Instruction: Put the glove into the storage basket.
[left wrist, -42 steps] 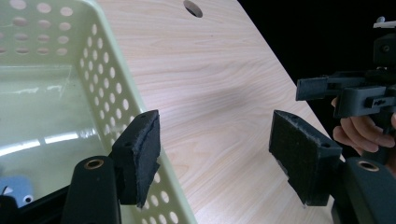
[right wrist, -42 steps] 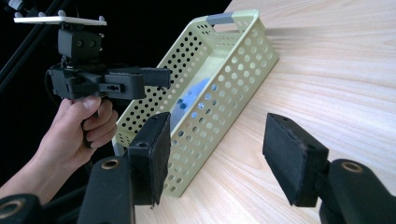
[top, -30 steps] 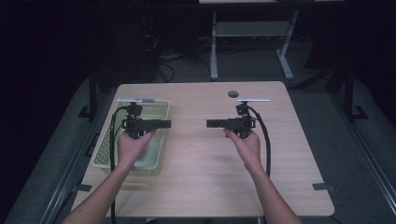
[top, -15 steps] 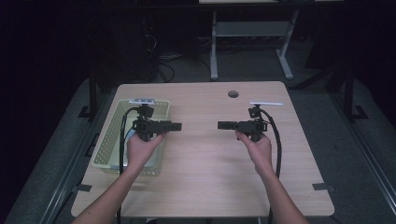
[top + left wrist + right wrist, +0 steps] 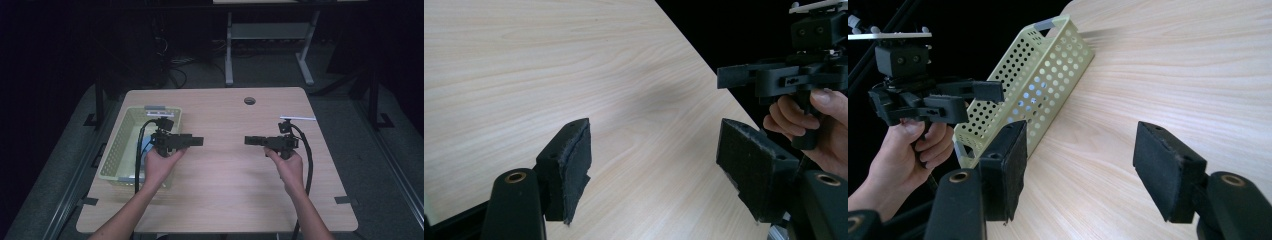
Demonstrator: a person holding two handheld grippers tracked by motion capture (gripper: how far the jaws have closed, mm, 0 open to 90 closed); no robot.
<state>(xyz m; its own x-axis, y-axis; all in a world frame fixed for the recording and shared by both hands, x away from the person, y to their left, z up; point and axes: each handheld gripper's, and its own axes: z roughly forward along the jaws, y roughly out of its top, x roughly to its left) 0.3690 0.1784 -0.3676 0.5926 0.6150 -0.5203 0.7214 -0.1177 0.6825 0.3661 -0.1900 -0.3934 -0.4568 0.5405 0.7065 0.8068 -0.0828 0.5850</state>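
On the pale wooden table [image 5: 220,190], we hold left gripper [image 5: 197,141] and right gripper [image 5: 250,140] facing, both spread, nothing between. The yellow-green basket [image 5: 116,150] sits left, contents unclear.

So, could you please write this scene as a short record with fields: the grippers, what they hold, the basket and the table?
left gripper: jaws open, nothing between them; they have just been opening; held above the table, pointing toward the other gripper
right gripper: jaws open, nothing between them; pointing toward the left gripper
basket: pale green, perforated, at the table's left side, partly beneath the left hand
basket contents: something bluish shows through the holes; cannot tell what
table: light wood, bare between the two grippers
white strip: lies near the table's right edge
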